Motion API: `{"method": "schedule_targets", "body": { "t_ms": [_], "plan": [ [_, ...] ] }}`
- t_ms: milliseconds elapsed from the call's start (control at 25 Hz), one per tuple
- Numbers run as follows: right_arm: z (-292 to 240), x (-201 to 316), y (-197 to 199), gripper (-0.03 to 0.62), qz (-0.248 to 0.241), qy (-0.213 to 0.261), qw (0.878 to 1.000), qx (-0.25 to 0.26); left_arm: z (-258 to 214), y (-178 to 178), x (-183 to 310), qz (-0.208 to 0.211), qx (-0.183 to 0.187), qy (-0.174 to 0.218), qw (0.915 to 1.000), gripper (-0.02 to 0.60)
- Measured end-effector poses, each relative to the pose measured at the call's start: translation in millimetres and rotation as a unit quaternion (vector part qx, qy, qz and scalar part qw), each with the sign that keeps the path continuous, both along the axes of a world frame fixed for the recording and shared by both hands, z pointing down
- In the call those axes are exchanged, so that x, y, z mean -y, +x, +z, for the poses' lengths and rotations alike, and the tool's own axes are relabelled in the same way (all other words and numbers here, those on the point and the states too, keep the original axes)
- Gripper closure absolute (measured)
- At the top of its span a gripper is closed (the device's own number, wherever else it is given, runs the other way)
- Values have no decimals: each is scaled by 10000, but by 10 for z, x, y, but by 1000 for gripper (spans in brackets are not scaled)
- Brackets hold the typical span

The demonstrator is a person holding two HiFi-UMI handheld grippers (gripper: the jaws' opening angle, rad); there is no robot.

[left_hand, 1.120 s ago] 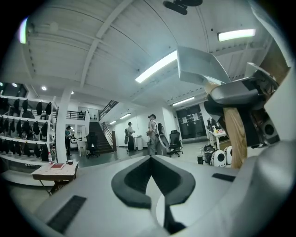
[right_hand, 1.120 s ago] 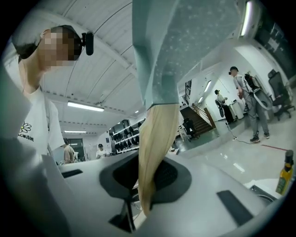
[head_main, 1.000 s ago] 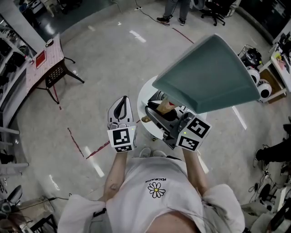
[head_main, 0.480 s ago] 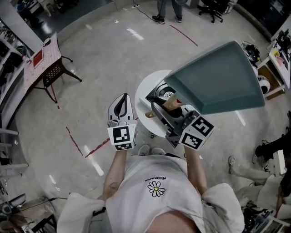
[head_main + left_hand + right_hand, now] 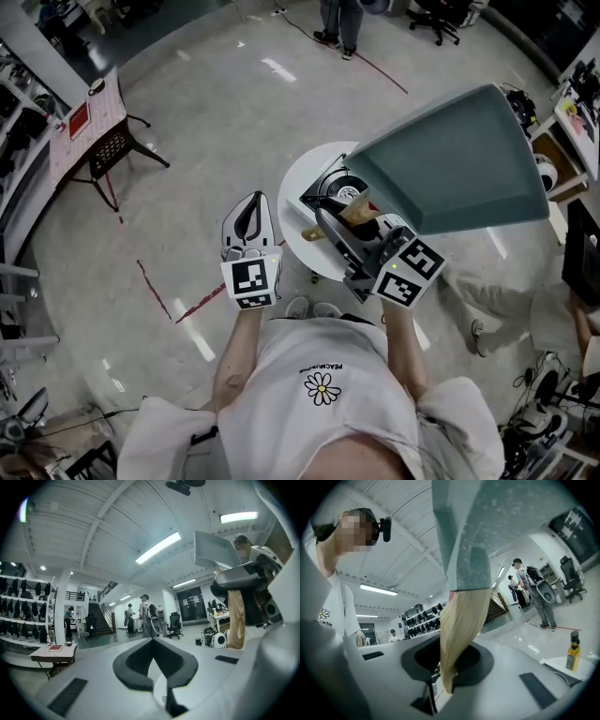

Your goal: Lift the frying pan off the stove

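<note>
Closest to the wearer, left gripper (image 5: 253,206): was held level beside the table, its jaws together on nothing.
Right gripper (image 5: 449,665): was raised and tilted upward, its jaws clamped on the lower end of the handle.
Pale wooden handle (image 5: 461,620): rose from between the right jaws to the pan's body; the grip looked secure, with no gap at the pads.
Teal, square-sided frying pan (image 5: 450,159): hung in the air high above the table, its underside toward the head camera, touching nothing but the gripper.
Round white table (image 5: 292,211): stood below and beyond both grippers, partly hidden by the pan.
Black portable stove (image 5: 328,192): sat on the table, its burner bare and well apart from the pan.
Progress: the lift appeared complete; judged remaining, at most, was carrying the pan clear and putting it down somewhere.
</note>
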State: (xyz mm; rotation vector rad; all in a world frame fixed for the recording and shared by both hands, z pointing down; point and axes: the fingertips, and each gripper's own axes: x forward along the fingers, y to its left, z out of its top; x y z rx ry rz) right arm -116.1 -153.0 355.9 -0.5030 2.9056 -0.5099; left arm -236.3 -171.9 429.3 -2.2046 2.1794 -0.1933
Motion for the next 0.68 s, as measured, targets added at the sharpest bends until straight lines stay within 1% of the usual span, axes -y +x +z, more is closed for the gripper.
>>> {"method": "schedule_targets", "body": {
  "t_ms": [440,680],
  "plan": [
    [-113,-29,-26,536,-100,108,9999,-55,-124,40,-24,6,-2,39,10000,582],
    [0,-17,66,536,-149,143,9998,-14,-16,109,-17,-64,11,65,10000,583]
  ]
}}
